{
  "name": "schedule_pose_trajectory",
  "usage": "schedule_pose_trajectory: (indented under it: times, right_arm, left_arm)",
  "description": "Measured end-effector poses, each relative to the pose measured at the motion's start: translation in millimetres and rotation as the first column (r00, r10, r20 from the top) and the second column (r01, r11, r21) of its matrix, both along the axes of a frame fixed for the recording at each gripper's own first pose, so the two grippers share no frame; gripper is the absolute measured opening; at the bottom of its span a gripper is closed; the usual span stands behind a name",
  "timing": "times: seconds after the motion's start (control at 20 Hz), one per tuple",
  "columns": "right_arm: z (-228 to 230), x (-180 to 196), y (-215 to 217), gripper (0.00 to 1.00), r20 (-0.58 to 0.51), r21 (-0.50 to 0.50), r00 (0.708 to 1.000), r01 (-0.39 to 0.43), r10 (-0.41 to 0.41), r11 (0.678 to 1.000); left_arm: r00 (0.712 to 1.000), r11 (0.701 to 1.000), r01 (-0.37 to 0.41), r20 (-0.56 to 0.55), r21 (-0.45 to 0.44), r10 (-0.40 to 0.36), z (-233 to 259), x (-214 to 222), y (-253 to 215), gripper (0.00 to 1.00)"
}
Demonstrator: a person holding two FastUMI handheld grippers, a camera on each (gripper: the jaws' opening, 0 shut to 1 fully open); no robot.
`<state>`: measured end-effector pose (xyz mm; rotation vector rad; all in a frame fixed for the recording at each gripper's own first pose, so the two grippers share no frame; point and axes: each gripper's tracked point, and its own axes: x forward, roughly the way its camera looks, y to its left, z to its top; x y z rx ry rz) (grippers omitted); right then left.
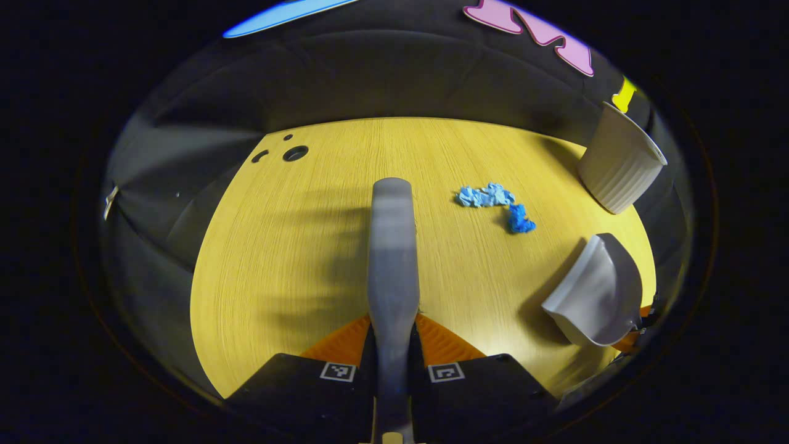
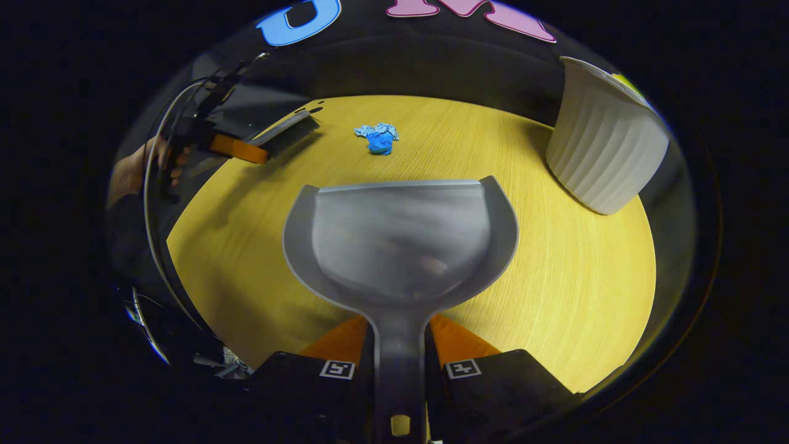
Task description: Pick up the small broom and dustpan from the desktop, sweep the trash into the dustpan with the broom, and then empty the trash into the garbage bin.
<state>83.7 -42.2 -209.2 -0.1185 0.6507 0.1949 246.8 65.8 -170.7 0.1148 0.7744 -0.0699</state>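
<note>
- Two grippers are each clamped on a tool above the yellow wooden table [image 1: 296, 259].
- The left gripper [image 1: 393, 345] has both fingers pressed on the handle of the small broom [image 1: 392, 246], which runs straight ahead of it over the table top.
- Ahead and to the right of the left gripper lies the trash [image 1: 496, 203], a few crumpled blue scraps on the bare wood.
- Farther right, at the table's far edge, stands the garbage bin [image 1: 619, 160], a pale ribbed tub.
- The right gripper [image 2: 399, 351] has both fingers closed on the handle of the dustpan [image 2: 400, 240]; the grey pan spreads out directly in front of it, open mouth facing away.
- In the right gripper view the trash [image 2: 378, 138] lies beyond the pan's front lip, well apart from it.
- The bin [image 2: 604, 148] stands ahead and to the right of the right gripper.
- Far off to its left, the broom head [image 2: 283, 131] sits over the table's edge, with a hand [image 2: 138, 169] behind it.
</note>
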Motion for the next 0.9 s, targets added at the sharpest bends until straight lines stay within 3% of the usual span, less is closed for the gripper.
schedule_pose_trajectory:
  times: [0.15, 0.2, 0.3, 0.4, 0.55, 0.6, 0.8, 0.9]
  right_arm:
    - [6.2, -0.8, -10.4, 0.38, 0.007, -0.022, 1.000, -0.021, 0.021, 1.000]
    - [7.9, 0.4, -15.2, 0.38, 0.007, -0.033, 1.000, -0.028, 0.028, 0.999]
    - [5.7, 1.1, -22.0, 0.38, 0.003, -0.044, 0.999, -0.044, 0.044, 0.998]
    - [2.0, 5.1, -27.5, 0.38, -0.003, -0.057, 0.998, -0.058, 0.058, 0.997]
    - [-5.0, 11.1, -33.6, 0.38, -0.026, -0.065, 0.996, -0.092, 0.090, 0.994]
    - [-6.4, 12.5, -35.1, 0.38, -0.029, -0.065, 0.995, -0.102, 0.100, 0.993]
    - [-13.4, 19.2, -40.5, 0.38, -0.031, -0.065, 0.992, -0.127, 0.125, 0.990]
    - [-12.9, 19.9, -40.4, 0.38, -0.018, -0.077, 0.992, -0.127, 0.126, 0.989]
  left_arm:
    - [0.998, 0.991, 0.067, -0.015, 0.119, -0.066, 1.0, 45.6, 1.2, 0.31]
    - [0.995, 0.978, 0.100, -0.021, 0.184, -0.098, 1.2, 60.2, 2.8, 0.28]
    - [0.988, 0.931, 0.154, -0.037, 0.332, -0.150, 3.0, 85.8, 3.1, 0.28]
    - [0.967, 0.881, 0.247, -0.048, 0.403, -0.249, 6.4, 106.0, -17.4, 0.28]
    - [0.920, 0.772, 0.375, -0.106, 0.513, -0.376, 10.8, 125.1, -33.7, 0.31]
    - [0.905, 0.751, 0.406, -0.117, 0.520, -0.408, 9.7, 127.7, -40.7, 0.29]
    - [0.848, 0.744, 0.518, -0.144, 0.422, -0.509, 0.4, 112.6, -78.0, 0.29]
    - [0.796, 0.699, 0.601, -0.204, 0.387, -0.570, -10.3, 91.7, -97.0, 0.29]
